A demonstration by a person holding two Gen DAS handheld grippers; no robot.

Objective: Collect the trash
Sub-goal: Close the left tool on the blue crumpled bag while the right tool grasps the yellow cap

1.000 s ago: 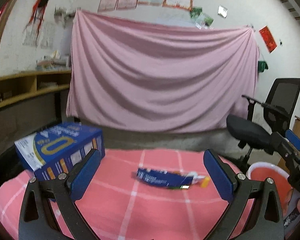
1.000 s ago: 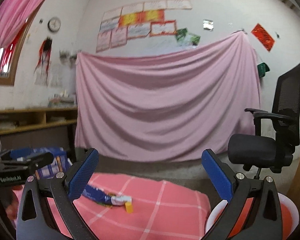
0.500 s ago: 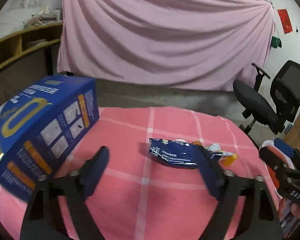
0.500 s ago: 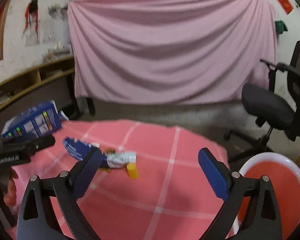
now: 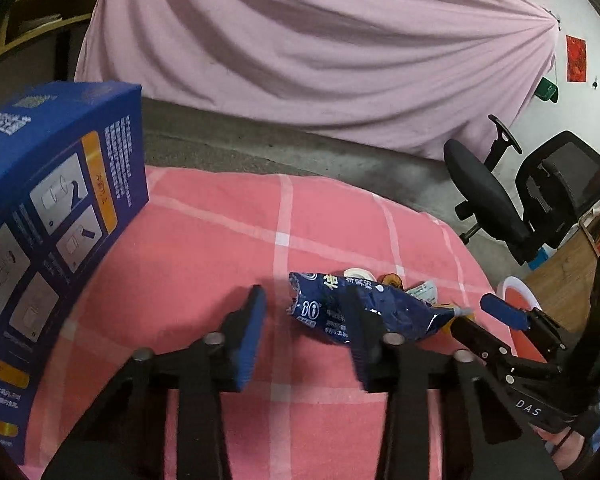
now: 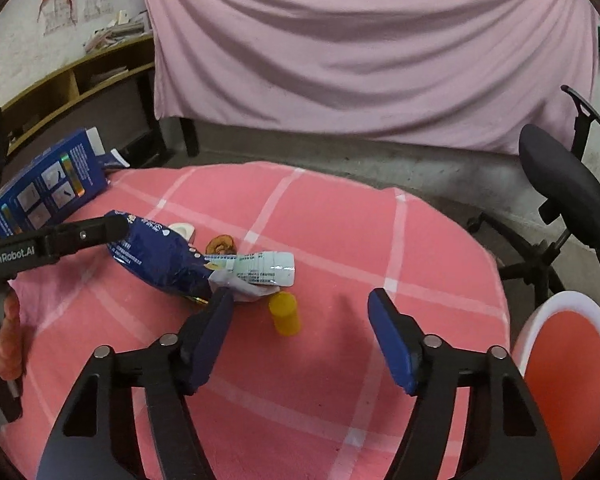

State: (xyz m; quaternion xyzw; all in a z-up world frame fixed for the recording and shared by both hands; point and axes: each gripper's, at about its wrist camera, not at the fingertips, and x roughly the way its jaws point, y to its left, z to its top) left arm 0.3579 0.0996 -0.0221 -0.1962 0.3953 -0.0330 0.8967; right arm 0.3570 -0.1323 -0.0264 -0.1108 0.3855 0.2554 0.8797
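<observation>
A crumpled dark blue snack wrapper (image 5: 384, 312) (image 6: 156, 258) lies on the pink checked tablecloth (image 5: 204, 240). Beside it lie a pale printed wrapper (image 6: 260, 270), a small yellow cap (image 6: 286, 314), a white cap (image 6: 182, 231) and a brown scrap (image 6: 219, 245). My left gripper (image 5: 304, 320) is open, low over the cloth, its right finger in front of the blue wrapper's near end. My right gripper (image 6: 300, 324) is open around the yellow cap, just above the cloth.
A large blue carton (image 5: 48, 208) (image 6: 48, 184) stands at the table's left. A white bin with a red liner (image 6: 568, 360) sits at the right, below the table edge. A black office chair (image 5: 512, 200) stands behind it.
Both grippers have tilted down and moved closer to the trash pile. The left one now reaches the blue wrapper; the right one now frames the yellow cap.
</observation>
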